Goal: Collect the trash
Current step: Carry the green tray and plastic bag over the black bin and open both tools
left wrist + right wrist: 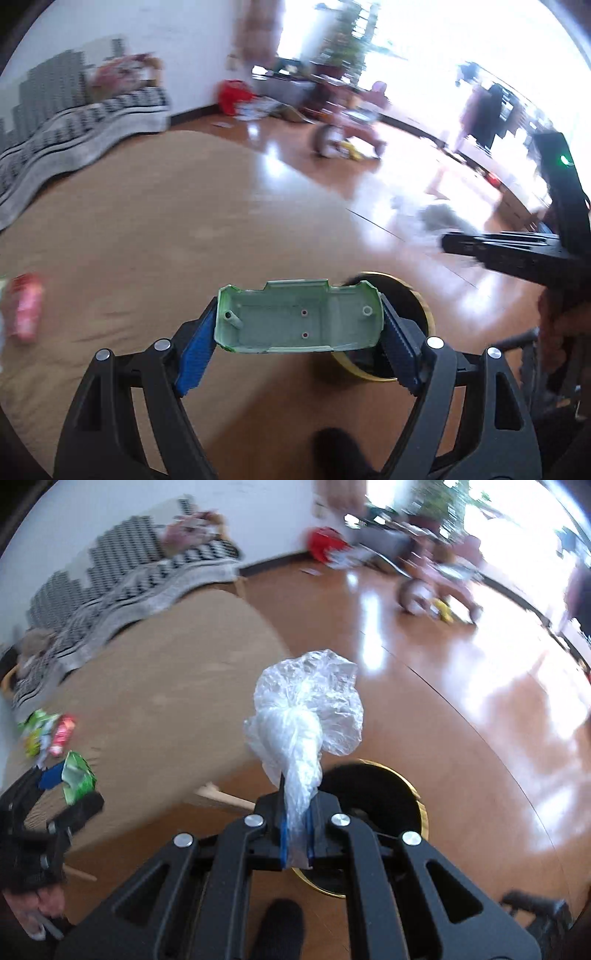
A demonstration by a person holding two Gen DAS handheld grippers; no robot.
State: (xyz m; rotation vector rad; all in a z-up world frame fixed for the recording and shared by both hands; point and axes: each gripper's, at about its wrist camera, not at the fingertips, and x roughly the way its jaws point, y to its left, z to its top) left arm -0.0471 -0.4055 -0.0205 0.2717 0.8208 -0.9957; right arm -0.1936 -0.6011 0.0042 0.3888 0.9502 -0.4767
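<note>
Green shell: pale green plastic toy-car body (299, 319), long axis crosswise, clamped end to end in my left gripper (298, 325), jaws wide around it.
Plastic bag: crumpled clear bag (304, 716) pinched in my right gripper (296, 834), jaws narrow, bag standing up in the frame centre.
Key relation: black bin with gold rim (419, 801) sits on the floor just below and beyond both jaws; right load looks nearer its mouth.
Bin contents: dark inside, cannot tell.
Left behind: 3 or so wrappers (55, 734) on the surface (155, 701), left edge of frame.
</note>
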